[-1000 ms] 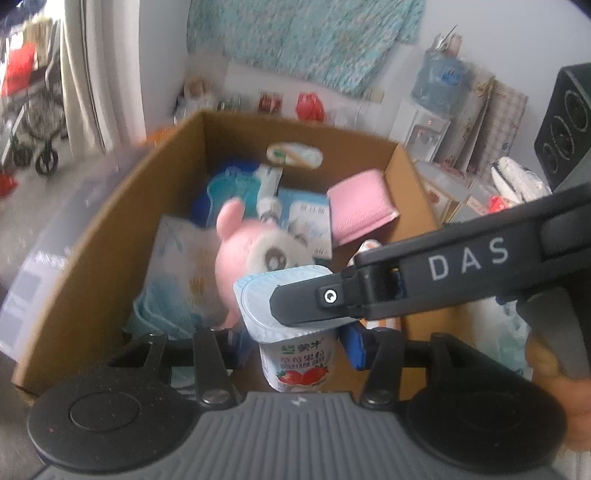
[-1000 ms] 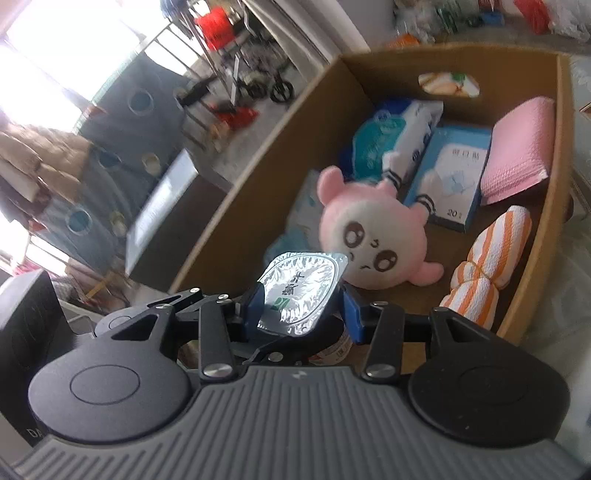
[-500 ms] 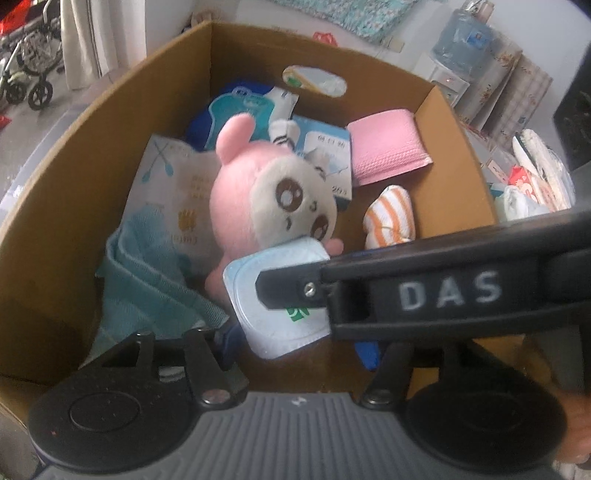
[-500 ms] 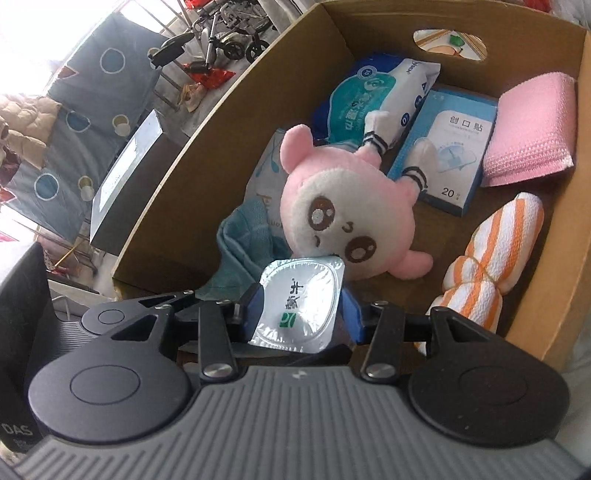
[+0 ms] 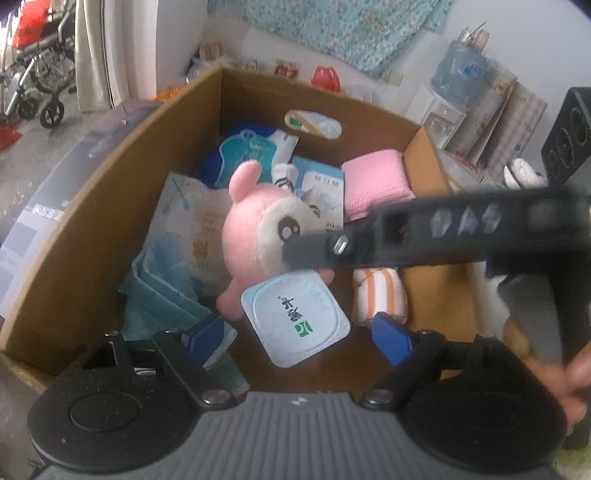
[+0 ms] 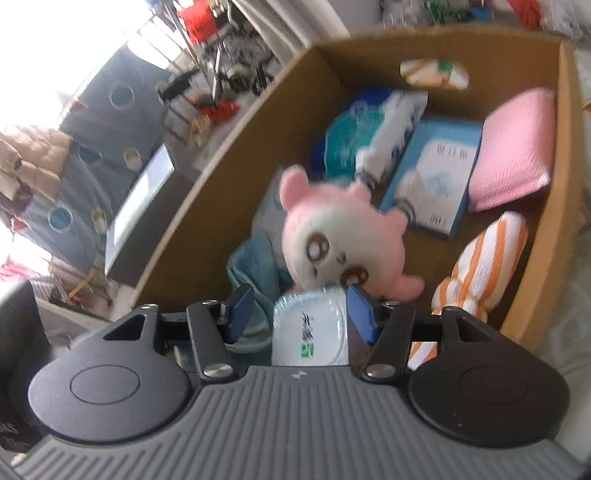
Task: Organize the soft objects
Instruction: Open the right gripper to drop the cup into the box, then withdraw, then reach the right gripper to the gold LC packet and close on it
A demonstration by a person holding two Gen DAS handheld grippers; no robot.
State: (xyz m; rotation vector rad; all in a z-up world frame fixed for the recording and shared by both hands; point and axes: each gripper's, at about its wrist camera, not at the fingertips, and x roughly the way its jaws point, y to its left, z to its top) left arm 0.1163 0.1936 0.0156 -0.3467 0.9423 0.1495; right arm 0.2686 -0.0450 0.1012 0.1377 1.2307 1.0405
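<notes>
The pink plush toy (image 5: pixel 255 236) has its face partly covered in the left wrist view by a black arm (image 5: pixel 443 232), itself motion-blurred with unreadable lettering. Behind the plush, print on the blue box (image 6: pixel 436 177) is illegible. In front of it, the yogurt cup (image 6: pixel 314 328) shows only its lid; the body is hidden. Right wrist view blurred throughout.

A folded wheelchair with grey wheels (image 5: pixel 35 79) stands by a pale curtain (image 5: pixel 94 48). A blue water-cooler bottle (image 5: pixel 460 68) sits near a black speaker (image 5: pixel 569 136), under a turquoise floral cloth (image 5: pixel 343 26).
</notes>
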